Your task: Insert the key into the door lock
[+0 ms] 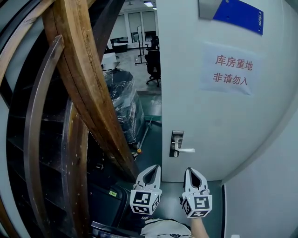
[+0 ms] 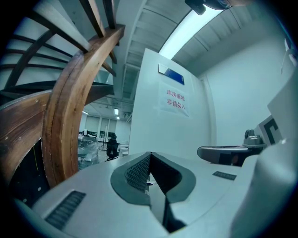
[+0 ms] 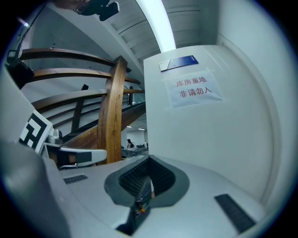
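Both grippers are level in front of the white door [image 1: 209,121], short of it and not touching. Left gripper [image 1: 157,167]: ribbed dark fingers [image 2: 137,172] pressed together at the tips, with nothing I can make out between them. Right gripper [image 1: 189,170]: fingers [image 3: 135,179] also pressed together, pinching a thin pale sliver seen edge-on. I read that as the key [image 3: 151,188]; its shape is too small to resolve, and there's a small coloured spot lower in the slot. Each gripper carries its marker cube [image 1: 145,201], with black-and-white squares on a matte white shell. The lock plate [image 1: 177,139] is a narrow upright metal rectangle near the door's left edge, with a slim straight lever handle [image 1: 186,150] pointing right from it. It sits above and between the two grippers in the head view, and the key is well apart from it. The door face is smooth and painted. It carries a paper notice [image 1: 230,69] with red characters and, higher up, a glossy blue plaque [image 1: 238,14]. Left of the door is a curved, varnished wooden stair stringer [image 1: 88,88] with visible grain, and behind it a bulky thing wrapped in crinkled clear film [image 1: 121,100].
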